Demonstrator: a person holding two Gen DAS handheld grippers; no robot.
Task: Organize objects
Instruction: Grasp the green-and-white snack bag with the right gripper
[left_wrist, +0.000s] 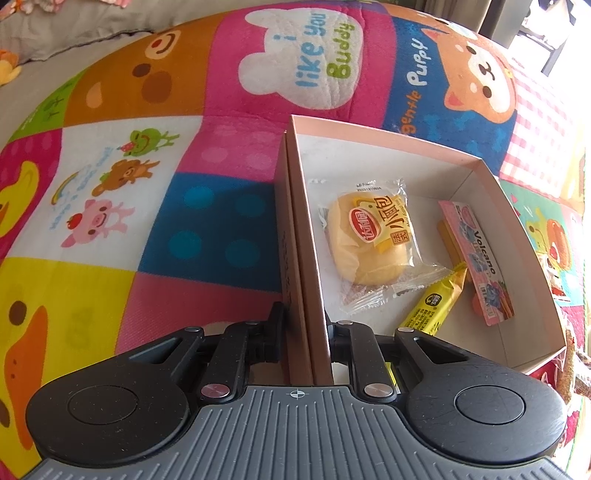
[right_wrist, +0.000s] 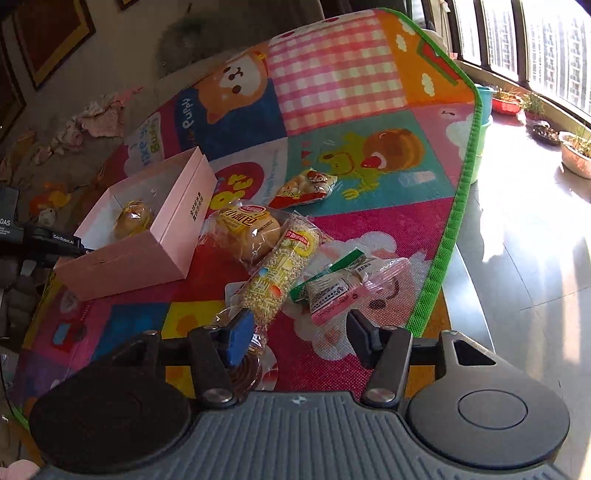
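Note:
A pink cardboard box (left_wrist: 476, 166) lies open on the colourful play mat; it also shows in the right wrist view (right_wrist: 173, 229). My left gripper (left_wrist: 306, 325) is shut on the box's near wall. Inside lie a wrapped small bread (left_wrist: 369, 240), a yellow bar (left_wrist: 432, 302) and a pink Volcano pack (left_wrist: 476, 258). My right gripper (right_wrist: 299, 328) is open and empty, just above the mat. Right in front of it lie a grain bar (right_wrist: 280, 273), a pink-and-green packet (right_wrist: 340, 291), another wrapped bread (right_wrist: 247, 232) and a red snack bag (right_wrist: 306, 188).
The mat's green edge (right_wrist: 458, 206) runs along the right, with bare floor (right_wrist: 517, 258) beyond. Plant pots (right_wrist: 576, 155) stand by the window. Crumpled cloth (right_wrist: 99, 118) lies on the floor behind the box.

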